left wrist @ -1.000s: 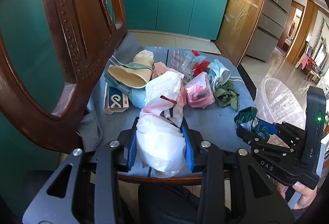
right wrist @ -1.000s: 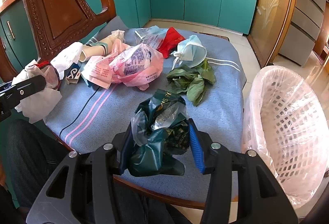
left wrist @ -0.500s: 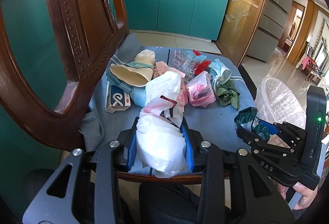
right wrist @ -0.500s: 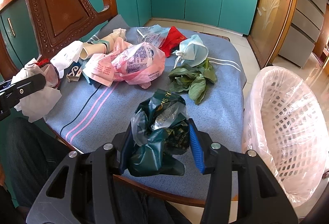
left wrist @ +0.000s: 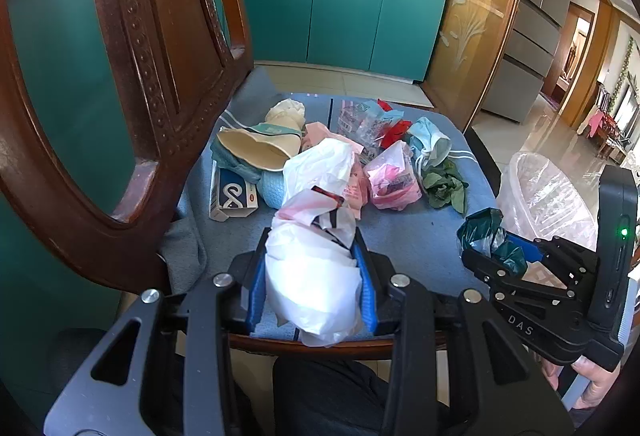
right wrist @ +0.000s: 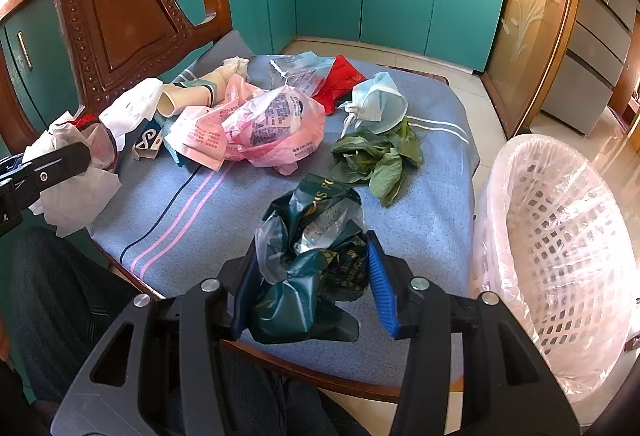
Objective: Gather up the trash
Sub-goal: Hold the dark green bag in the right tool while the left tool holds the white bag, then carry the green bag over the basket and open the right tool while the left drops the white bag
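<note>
The wooden chair back stood at the far left, close beside the left claw. That claw was clenched on a crumpled white plastic bag, held above the near edge of the surface, which carried a blue striped cloth.

Further along the surface lay the remaining trash: a small carton, a paper cup on its side, a pink printed bag, a red wrapper, a blue face mask and a heap of green leaves. All sat beyond both claws, toward the far side.

The right claw was clenched on a dark green bag, also over the near edge.

The lined white basket stood off the surface at the far right, just beside its right edge and lower than it. It lay directly to the right of the right claw, with its mouth tilted toward the surface. The right claw was the nearer of the two; the left load would have to cross the whole width of the surface.

In my judgement nothing stood between the right claw and the basket rim. The likely hazard for the left load was the right claw itself, which lay in its path.
</note>
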`<state>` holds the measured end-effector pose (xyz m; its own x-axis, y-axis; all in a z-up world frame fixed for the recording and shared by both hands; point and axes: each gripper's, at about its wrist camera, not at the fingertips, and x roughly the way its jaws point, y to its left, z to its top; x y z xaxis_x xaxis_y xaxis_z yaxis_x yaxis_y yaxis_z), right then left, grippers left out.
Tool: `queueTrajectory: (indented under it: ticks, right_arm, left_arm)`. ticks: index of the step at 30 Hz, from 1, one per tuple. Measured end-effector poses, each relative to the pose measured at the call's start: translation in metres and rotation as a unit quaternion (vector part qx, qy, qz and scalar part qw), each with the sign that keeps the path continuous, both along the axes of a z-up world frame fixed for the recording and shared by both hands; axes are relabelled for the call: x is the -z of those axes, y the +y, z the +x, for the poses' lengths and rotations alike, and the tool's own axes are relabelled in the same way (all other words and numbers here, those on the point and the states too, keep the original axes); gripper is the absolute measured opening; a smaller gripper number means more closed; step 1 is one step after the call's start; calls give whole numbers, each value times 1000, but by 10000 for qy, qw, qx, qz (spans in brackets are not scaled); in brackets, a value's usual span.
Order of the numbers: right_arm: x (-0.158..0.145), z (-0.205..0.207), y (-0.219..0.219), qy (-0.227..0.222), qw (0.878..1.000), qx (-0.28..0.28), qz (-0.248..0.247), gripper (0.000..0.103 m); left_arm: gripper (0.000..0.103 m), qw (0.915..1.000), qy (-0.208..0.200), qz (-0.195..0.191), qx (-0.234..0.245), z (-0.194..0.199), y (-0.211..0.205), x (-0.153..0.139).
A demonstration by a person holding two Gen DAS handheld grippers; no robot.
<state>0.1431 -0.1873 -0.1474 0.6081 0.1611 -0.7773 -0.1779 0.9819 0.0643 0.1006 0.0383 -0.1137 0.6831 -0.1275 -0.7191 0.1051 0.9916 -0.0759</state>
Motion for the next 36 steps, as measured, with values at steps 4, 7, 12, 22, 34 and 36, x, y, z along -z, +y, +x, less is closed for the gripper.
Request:
queueTrajectory:
  ticks: [4,7,12,22,34,36]
  right_arm:
    - [0,1,1,-2,10000,-18,-11,49]
    - [0,1,2,8,10000,-24,-17,49]
    - [0,1,1,-10,10000,-29,-13,49]
    - [-37,-8,-29,-549,9980,321,-40,49]
    - [-53,-36,-167,-770,9766,1993,-227,49]
    - [-47,-42,-191,-674,9714,2263,-244,49]
  left_arm:
    - [38,10000,21,16,6,1,-1,0]
    - [38,10000,19,19,0,1,-1,0]
    - [38,10000,-65,32,-9,0,-2,-2]
    - [38,9995,-280,-111,76,6,-3,-27]
    - [38,9900,-266,-315,1347,31,-109,-34]
    - [38,9865,-145,-373,1589,36,-131,-27]
